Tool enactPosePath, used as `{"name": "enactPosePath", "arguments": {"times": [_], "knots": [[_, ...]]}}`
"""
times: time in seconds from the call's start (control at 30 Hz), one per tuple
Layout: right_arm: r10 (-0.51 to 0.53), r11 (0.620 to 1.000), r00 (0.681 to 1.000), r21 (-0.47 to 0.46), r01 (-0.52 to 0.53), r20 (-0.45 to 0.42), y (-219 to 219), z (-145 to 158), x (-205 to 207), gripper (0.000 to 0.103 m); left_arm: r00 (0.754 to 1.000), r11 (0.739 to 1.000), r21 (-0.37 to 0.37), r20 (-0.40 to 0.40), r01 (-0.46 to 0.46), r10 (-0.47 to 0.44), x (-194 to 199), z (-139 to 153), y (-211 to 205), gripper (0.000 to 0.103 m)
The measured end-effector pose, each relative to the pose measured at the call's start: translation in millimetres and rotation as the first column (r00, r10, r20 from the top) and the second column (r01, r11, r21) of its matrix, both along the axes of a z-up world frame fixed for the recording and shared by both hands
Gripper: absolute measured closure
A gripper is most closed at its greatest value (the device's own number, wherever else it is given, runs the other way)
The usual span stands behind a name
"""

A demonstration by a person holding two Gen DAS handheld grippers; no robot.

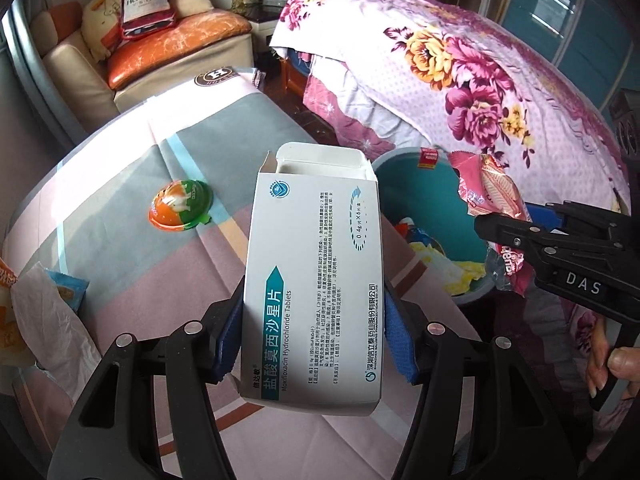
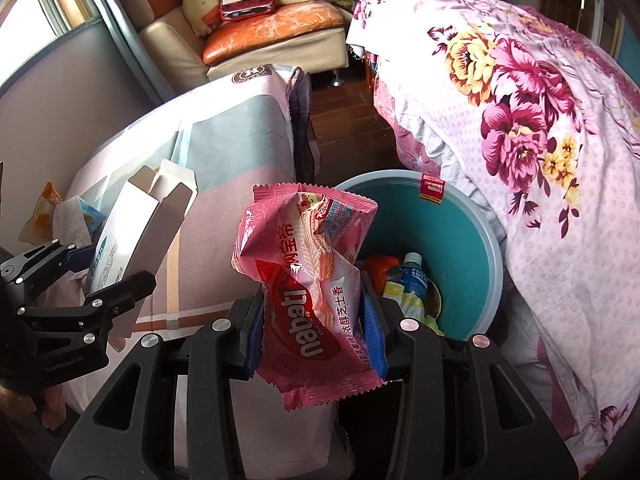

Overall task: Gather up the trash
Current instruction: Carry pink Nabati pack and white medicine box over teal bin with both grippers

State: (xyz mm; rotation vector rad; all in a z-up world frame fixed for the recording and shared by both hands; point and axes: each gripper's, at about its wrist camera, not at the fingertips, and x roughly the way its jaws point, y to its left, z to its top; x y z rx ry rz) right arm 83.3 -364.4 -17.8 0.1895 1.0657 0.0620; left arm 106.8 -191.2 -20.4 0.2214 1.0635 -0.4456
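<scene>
My left gripper is shut on a white medicine box with an open top flap, held above the cloth-covered table. In the right wrist view the box and the left gripper show at the left. A crumpled pink wafer wrapper is pinched in my right gripper, just left of and above a teal bin. From the left wrist view, the right gripper and the wrapper hang over the bin.
On the table lie an orange-green jelly cup, a blue packet and a white plastic bag. The bin holds a bottle and yellow scraps. A floral quilt borders the bin on the right; a sofa stands behind.
</scene>
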Motion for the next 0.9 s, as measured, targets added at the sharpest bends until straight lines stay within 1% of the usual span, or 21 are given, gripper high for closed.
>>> {"name": "enactPosePath", "arguments": {"times": [0.13,0.27,0.33,0.57,0.7,0.77,0.8,0.83,0.9], "knots": [[-0.046,0.999,0.999,-0.003,0.046,-0.008,-25.4,-4.5,-1.2,0.064,0.999,0.999,-0.003,-0.003,0.044,-0.044,4.7,-2.4,-30.5,0.041],[-0.083,0.997,0.996,-0.001,0.083,-0.024,-44.8,-12.6,-0.4,0.064,0.997,0.998,-0.005,-0.023,0.067,-0.067,13.3,-8.7,-53.8,0.041],[-0.1,0.995,0.994,0.006,0.1,-0.032,-53.0,-17.2,1.1,0.064,0.996,0.997,-0.006,-0.041,0.075,-0.075,18.0,-13.3,-62.6,0.041],[-0.131,0.991,0.99,0.015,0.132,-0.054,-71.3,-27.8,7.3,0.064,0.993,0.994,0.019,-0.063,0.106,-0.104,29.2,-24.9,-85.4,0.041],[-0.149,0.988,0.986,0.019,0.151,-0.069,-81.5,-33.0,11.9,0.064,0.992,0.993,0.026,-0.057,0.113,-0.111,34.7,-26.1,-95.3,0.033],[-0.152,0.988,0.985,0.018,0.154,-0.079,-83.9,-36.1,14.4,0.063,0.992,0.994,0.019,-0.063,0.109,-0.108,37.3,-26.7,-96.6,0.025],[-0.151,0.988,0.985,0.016,0.153,-0.084,-84.4,-37.8,15.6,0.063,0.993,0.995,0.016,-0.057,0.101,-0.1,38.0,-26.1,-95.9,0.017],[-0.15,0.988,0.985,0.016,0.152,-0.089,-84.6,-39.3,16.9,0.063,0.995,0.996,0.013,-0.049,0.093,-0.092,38.4,-25.7,-94.7,0.014],[-0.148,0.989,0.984,0.015,0.15,-0.095,-84.8,-41.5,18.8,0.063,0.995,0.997,0.008,-0.05,0.083,-0.082,39.8,-26.1,-92.8,0.013]]}}
